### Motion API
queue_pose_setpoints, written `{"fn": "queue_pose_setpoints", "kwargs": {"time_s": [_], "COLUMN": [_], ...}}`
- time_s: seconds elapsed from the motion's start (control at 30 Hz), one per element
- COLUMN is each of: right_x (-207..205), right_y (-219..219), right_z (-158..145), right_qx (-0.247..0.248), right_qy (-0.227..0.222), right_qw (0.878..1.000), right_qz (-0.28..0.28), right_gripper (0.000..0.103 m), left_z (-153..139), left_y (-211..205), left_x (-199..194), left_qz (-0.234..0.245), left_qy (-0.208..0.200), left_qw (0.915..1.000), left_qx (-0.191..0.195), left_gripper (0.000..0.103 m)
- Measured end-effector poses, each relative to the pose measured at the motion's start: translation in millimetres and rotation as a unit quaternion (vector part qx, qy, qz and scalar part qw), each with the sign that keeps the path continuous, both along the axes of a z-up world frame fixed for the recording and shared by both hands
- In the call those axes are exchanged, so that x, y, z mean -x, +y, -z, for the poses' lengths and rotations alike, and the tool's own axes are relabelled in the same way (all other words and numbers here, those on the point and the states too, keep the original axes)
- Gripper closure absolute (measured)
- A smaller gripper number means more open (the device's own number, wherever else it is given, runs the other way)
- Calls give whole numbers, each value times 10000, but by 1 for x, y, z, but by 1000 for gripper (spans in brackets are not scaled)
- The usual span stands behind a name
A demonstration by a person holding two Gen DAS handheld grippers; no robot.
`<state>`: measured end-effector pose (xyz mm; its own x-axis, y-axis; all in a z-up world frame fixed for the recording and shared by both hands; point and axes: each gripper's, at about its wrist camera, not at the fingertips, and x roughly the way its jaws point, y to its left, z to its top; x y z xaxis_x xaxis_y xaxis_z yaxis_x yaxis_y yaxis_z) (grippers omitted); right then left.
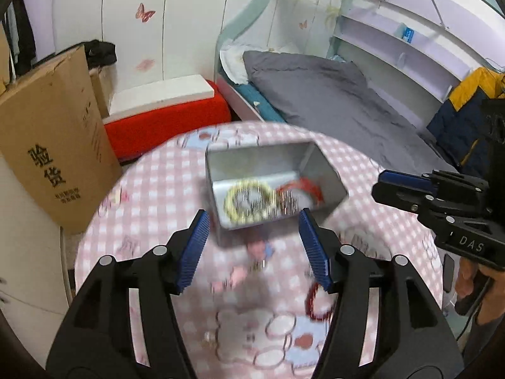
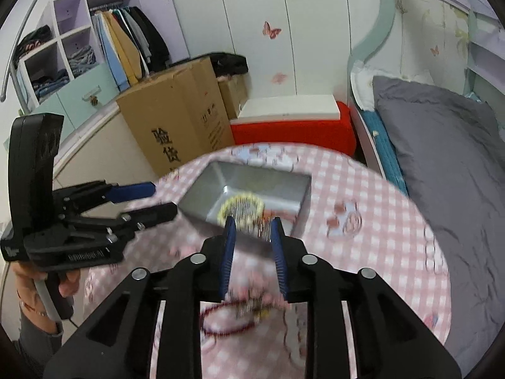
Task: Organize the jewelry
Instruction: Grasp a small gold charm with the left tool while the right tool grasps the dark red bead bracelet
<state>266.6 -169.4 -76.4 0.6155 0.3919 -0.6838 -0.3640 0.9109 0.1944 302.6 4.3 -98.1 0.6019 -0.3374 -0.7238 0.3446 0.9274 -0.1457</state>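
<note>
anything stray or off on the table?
Yes: a dark red bracelet and small blurred trinkets lie loose on the table, outside the metal tin holding the yellow bracelet.

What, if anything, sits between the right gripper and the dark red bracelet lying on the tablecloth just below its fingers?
Nothing visible does. The right gripper is open above the checked tablecloth, and the dark red bracelet lies below its fingers, with blurred small jewelry beside it. The metal tin is farther ahead, beyond the fingertips.
</note>
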Motion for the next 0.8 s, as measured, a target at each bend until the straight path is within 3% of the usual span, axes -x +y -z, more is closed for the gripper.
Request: {"fn": "queue_pose_setpoints", "kwargs": {"time_s": [0.13,0.43,0.6,0.8], "right_x": [22,41,40,37], "right_y": [0,8,13,17], "right_z": [22,83,88,90], "right_qx": [52,82,160,112], "right_qy": [206,834,784,782], "right_qw": [9998,9959,9950,9942], "right_qz": [23,341,591,730], "right_gripper": [80,80,80,71], "left_z": [18,60,67,73], "left_y": [8,42,50,53], "left_x": [25,56,65,71], "left_qz": [-77,-453,-518,-477], "left_qy": [42,414,423,362], "left_qw": [9999,9981,9977,9982], "left_qx": [-131,48,92,65], "left_gripper": [44,44,44,44]}}
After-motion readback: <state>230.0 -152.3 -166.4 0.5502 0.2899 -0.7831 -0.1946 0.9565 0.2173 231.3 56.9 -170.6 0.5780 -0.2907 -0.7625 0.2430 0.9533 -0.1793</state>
